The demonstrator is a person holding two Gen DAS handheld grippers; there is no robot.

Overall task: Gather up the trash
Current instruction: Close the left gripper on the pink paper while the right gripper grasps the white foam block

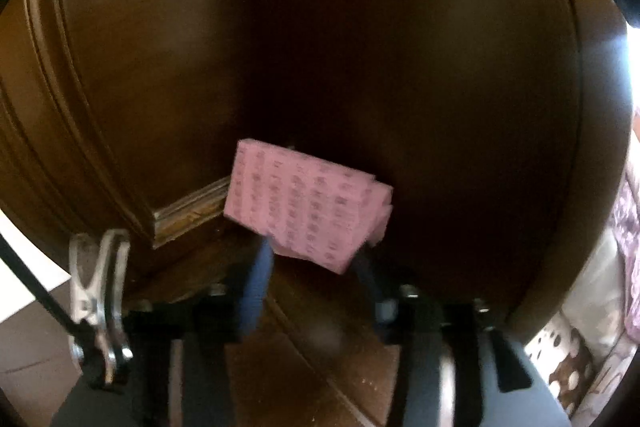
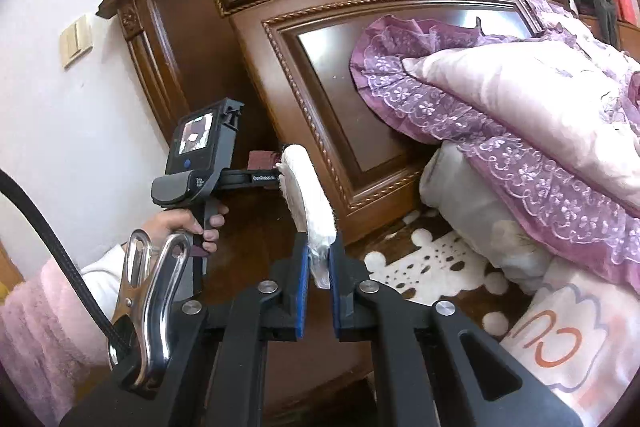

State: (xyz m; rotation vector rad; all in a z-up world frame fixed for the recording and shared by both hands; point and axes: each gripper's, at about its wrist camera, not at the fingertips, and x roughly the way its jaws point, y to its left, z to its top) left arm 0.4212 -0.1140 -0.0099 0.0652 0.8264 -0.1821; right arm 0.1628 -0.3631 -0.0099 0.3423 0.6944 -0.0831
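A pink packet [image 1: 304, 207] printed with small dark marks sits between the blue pads of my left gripper [image 1: 312, 255], which is shut on its lower edge above a dark wooden surface [image 1: 320, 339]. In the right wrist view my right gripper [image 2: 320, 247] is shut on a flat white wrapped pad [image 2: 306, 187] that stands upright out of its jaws. Behind that pad, a hand [image 2: 180, 223] in a pink sleeve holds the left gripper's handle [image 2: 192, 183]; its fingertips are hidden by the pad.
A carved brown headboard [image 2: 360, 75] fills the back. A purple lace-edged pillow [image 2: 500, 107] and bedding [image 2: 560, 339] lie to the right. A white wall with a switch [image 2: 76, 41] is on the left. A metal clip [image 2: 152, 291] hangs by my right gripper.
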